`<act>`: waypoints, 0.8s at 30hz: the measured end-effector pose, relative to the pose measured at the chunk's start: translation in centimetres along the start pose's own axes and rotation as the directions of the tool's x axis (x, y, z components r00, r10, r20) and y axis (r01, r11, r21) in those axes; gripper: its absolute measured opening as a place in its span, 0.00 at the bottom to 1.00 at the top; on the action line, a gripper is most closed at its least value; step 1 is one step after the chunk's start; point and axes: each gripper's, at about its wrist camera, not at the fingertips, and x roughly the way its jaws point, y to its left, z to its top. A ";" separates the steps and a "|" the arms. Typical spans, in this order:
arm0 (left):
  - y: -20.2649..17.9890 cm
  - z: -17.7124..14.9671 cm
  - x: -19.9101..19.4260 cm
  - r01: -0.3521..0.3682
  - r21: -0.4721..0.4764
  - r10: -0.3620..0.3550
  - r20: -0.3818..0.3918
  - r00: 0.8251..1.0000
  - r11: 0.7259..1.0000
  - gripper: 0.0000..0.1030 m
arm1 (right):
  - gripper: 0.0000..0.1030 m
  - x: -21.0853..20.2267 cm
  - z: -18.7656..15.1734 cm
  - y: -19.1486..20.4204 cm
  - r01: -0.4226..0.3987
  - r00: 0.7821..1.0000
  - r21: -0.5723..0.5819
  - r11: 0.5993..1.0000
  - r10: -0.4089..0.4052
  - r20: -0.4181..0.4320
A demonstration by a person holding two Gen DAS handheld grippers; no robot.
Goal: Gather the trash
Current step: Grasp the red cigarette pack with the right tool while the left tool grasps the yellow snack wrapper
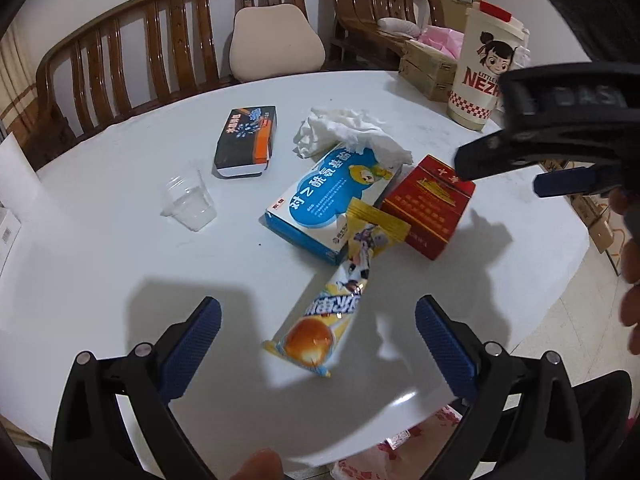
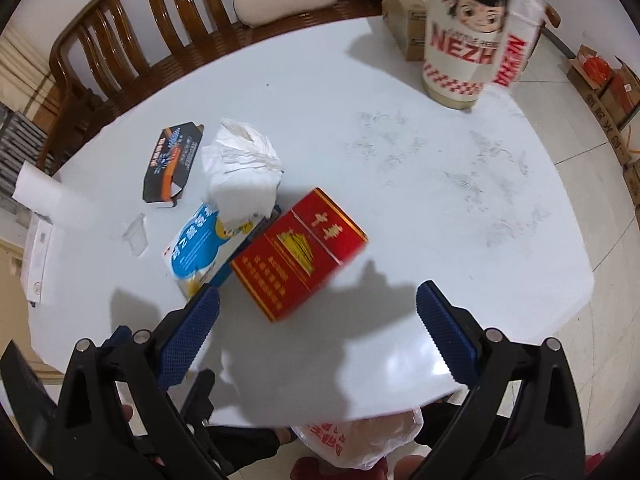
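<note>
On the white round table [image 1: 100,264] lie a yellow snack wrapper [image 1: 336,300], a blue-and-white medicine box [image 1: 332,196], a red cigarette box [image 1: 428,204], crumpled white tissue [image 1: 344,132], a black box [image 1: 246,140] and a clear plastic cup [image 1: 188,204]. My left gripper [image 1: 318,340] is open and empty, its fingers either side of the wrapper's near end, above it. My right gripper [image 2: 318,328] is open and empty, just short of the red box [image 2: 300,252]. The right view also shows the blue box [image 2: 204,248], tissue [image 2: 244,168] and black box [image 2: 172,160].
A tall Nezha cup [image 1: 484,68] and a cardboard box [image 1: 428,68] stand at the table's far right. A wooden bench [image 1: 160,44] with a cushion [image 1: 276,40] stands behind. A white plastic bag with red print [image 2: 360,440] hangs below the near edge.
</note>
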 end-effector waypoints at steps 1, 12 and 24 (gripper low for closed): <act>0.0 0.1 0.3 -0.003 0.001 0.003 -0.003 1.000 1.000 0.92 | 0.93 0.7 0.3 0.0 0.005 1.000 0.013 1.000 -0.005 -0.008; 0.4 0.6 2.2 -0.015 -0.010 0.015 -0.018 1.000 1.000 0.84 | 0.93 4.7 2.2 0.3 0.025 0.998 0.075 0.997 -0.021 -0.061; 0.6 0.3 2.7 -0.012 -0.026 0.011 -0.034 0.999 1.000 0.80 | 0.93 7.1 3.1 0.8 0.030 0.996 0.084 0.996 -0.023 -0.092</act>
